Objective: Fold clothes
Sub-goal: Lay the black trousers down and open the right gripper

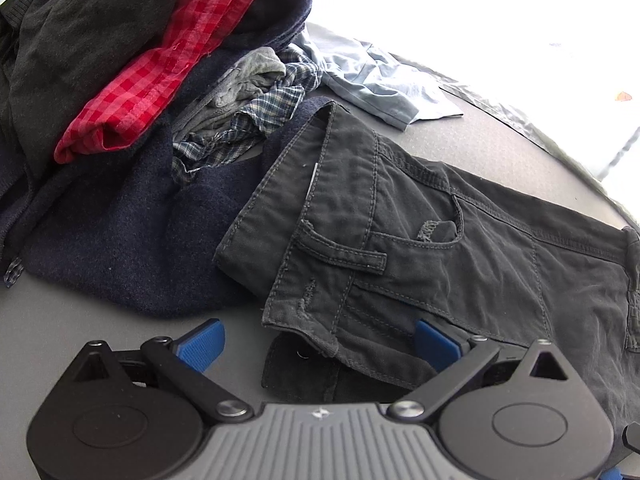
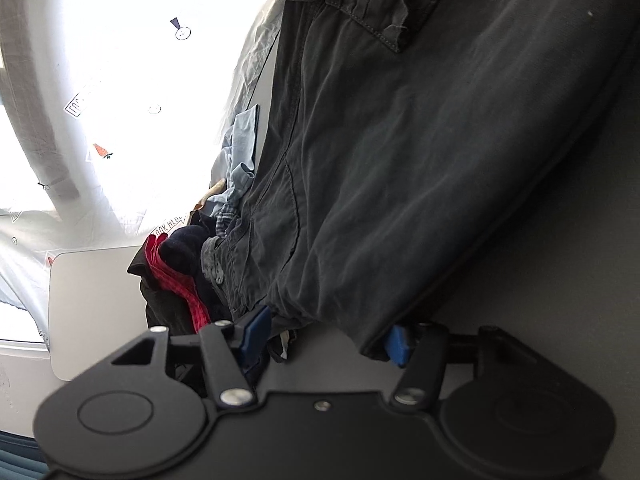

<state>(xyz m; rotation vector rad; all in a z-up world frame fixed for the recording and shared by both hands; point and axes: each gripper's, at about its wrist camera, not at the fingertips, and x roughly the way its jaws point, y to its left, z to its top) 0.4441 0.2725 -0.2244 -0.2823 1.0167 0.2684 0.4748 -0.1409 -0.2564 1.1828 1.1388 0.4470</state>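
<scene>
Dark grey trousers [image 1: 420, 232] lie spread across the grey surface [image 1: 80, 320], waistband end toward the left claw [image 1: 320, 344]. That claw points steeply down at the waistband corner, its blue pads [image 1: 204, 346] set wide apart. The left pad sits over bare surface, the right pad is at the near edge of the cloth, and the flap of the waistband lies in the gap between them, not pinched. So the left claw is open.

Over in the right wrist view, the trousers [image 2: 420, 160] fill most of the frame, and the right claw [image 2: 326, 340] straddles their near edge. One blue pad [image 2: 252, 332] is at the left side of the cloth and the other peeks out from under the fold on the right. The jaws stand partly apart around the bunched fabric; whether they press on it I cannot tell.

Beyond the trousers, to the left, sits a heap: a red checked shirt [image 1: 160, 64], a navy knit sweater [image 1: 120, 232], a blue plaid garment [image 1: 256, 116], and farther off a light blue shirt [image 1: 376, 80].
</scene>
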